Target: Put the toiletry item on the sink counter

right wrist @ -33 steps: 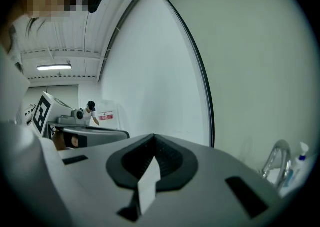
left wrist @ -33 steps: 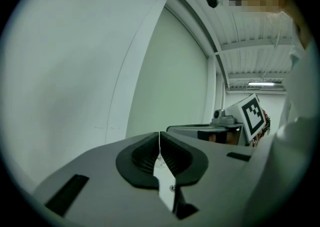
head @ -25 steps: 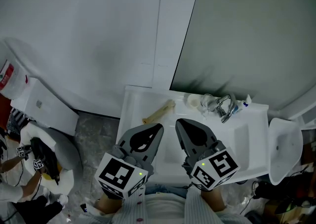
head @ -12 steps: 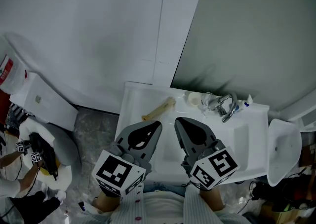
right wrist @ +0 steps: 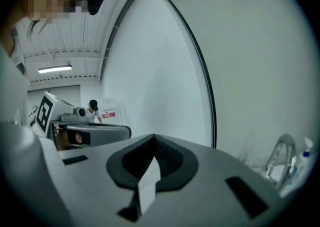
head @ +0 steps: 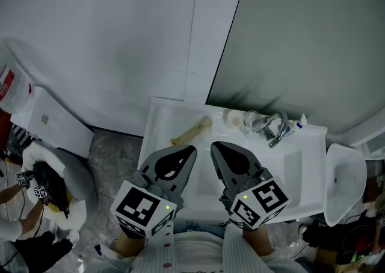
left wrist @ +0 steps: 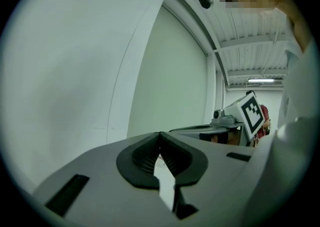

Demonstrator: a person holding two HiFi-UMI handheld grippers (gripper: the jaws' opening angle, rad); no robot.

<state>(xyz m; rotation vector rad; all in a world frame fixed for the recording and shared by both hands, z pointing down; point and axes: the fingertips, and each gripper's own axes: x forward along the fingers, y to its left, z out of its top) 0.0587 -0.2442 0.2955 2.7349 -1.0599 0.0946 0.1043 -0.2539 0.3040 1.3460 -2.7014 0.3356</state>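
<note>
A beige, elongated toiletry item [head: 191, 131] lies on the white sink counter [head: 157, 133], near its back left part. My left gripper [head: 191, 148] hovers just in front of it, over the basin, shut with nothing between its jaws. My right gripper [head: 214, 145] is beside it to the right, also shut and empty. In the left gripper view the pads [left wrist: 150, 157] meet at the tip, and only wall lies beyond them. The right gripper view shows the same closed pads [right wrist: 162, 160], with the faucet [right wrist: 278, 158] at the right edge.
At the counter's back stand a chrome faucet [head: 274, 128], a clear glass [head: 251, 121], a small white round thing [head: 233, 119] and a blue-capped tube [head: 299, 124]. A toilet tank [head: 48, 126] is at the left, a white fixture [head: 346, 184] at the right. Another person [head: 30, 205] is at lower left.
</note>
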